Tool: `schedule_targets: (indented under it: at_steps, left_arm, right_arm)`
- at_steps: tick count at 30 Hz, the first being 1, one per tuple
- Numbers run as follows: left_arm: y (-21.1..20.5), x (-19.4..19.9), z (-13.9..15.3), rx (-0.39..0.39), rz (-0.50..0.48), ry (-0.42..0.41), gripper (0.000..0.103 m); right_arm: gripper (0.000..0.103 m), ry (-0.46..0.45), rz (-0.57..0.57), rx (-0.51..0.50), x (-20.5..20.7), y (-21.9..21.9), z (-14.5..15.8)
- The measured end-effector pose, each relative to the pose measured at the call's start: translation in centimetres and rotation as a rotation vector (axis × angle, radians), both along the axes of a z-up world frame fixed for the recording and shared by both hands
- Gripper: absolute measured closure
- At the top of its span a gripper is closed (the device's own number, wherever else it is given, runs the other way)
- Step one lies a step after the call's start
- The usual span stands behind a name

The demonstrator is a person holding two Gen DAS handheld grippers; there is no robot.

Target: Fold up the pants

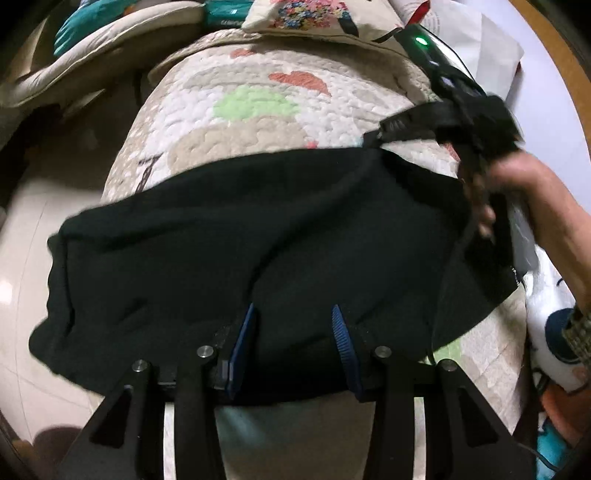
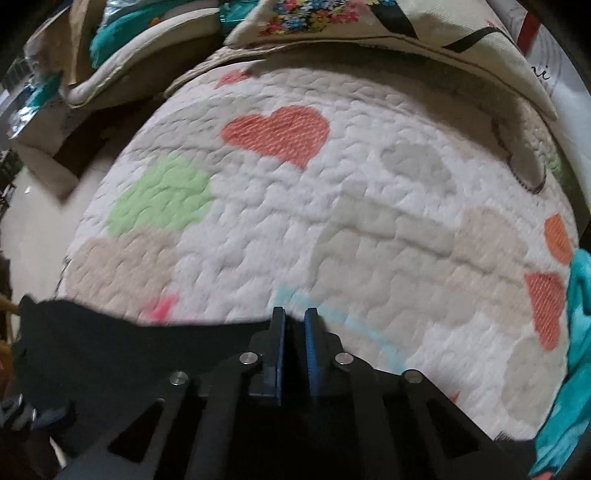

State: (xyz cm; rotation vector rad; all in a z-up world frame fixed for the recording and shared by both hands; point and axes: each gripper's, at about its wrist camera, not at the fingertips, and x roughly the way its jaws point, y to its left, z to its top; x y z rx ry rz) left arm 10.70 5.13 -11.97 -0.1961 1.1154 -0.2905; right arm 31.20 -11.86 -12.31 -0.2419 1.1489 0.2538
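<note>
Quilted bedspread (image 2: 332,229) with coloured hearts carries one pair of black pants (image 1: 240,258), spread across its near edge. Left gripper (image 1: 295,328) has its blue fingers spread, dark cloth lying between them; whether it grips is unclear. Right gripper (image 2: 294,332) pinches the pants' edge, fingers nearly together. One floral pillow (image 2: 332,18) sits beyond, partly cut off. No writing is legible.

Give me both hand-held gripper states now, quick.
Left hand-held gripper: open, fingers spread over the black pants.
Right hand-held gripper: shut on the pants' edge.
</note>
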Motion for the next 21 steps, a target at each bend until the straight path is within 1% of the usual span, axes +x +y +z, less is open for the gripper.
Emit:
schedule_targets:
  at_steps: [1,3,5,8,9,10,11,13,16,18,20,21]
  left_arm:
    - [0.0,-0.5,0.0,0.000,0.001,0.004,0.061]
    - [0.0,-1.4,0.0,0.001,-0.008,0.015,0.061]
    - [0.3,-1.7,0.4,-0.011,-0.022,0.032,0.061]
    - [2.3,-1.8,1.1,-0.135,-0.014,0.098,0.061]
    - [3.5,-1.9,1.3,-0.180,0.012,0.113,0.061]
    - [4.9,-2.1,1.5,-0.205,0.053,0.114,0.061]
    - [5.9,-2.2,1.8,-0.211,0.085,0.106,0.061]
    - [9.0,-2.5,2.2,-0.217,0.187,0.090,0.061]
    - [12.5,-3.1,2.4,-0.251,0.296,0.090,0.061]
    - [14.2,-3.7,2.8,-0.249,0.351,0.069,0.061]
    - [15.2,-4.1,3.1,-0.254,0.384,0.061,0.061]
    - [15.5,-4.5,3.2,-0.262,0.399,0.059,0.061]
  right_arm:
    - [0.102,-0.022,-0.025,-0.052,0.5,0.1,-0.1]
    - [0.102,-0.052,-0.071,-0.112,1.1,0.1,-0.3]
    - [0.102,-0.057,-0.077,-0.097,1.0,-0.1,0.2]
    - [0.101,-0.093,-0.058,-0.058,-1.3,-0.3,2.2]
    - [0.101,-0.093,-0.047,-0.026,-2.3,-0.4,2.8]
    - [0.101,-0.082,-0.030,0.026,-3.7,-0.4,3.4]
    - [0.101,-0.066,-0.018,0.064,-4.7,-0.3,3.7]
    - [0.101,-0.027,0.002,0.117,-7.3,-0.1,3.5]
    - [0.101,0.018,0.014,0.118,-11.2,0.4,2.4]
    - [0.101,0.008,0.041,0.121,-14.0,0.6,2.2]
    - [0.101,0.005,0.069,0.102,-16.5,1.2,1.7]
    - [0.101,0.028,0.076,0.088,-17.4,1.5,1.2]
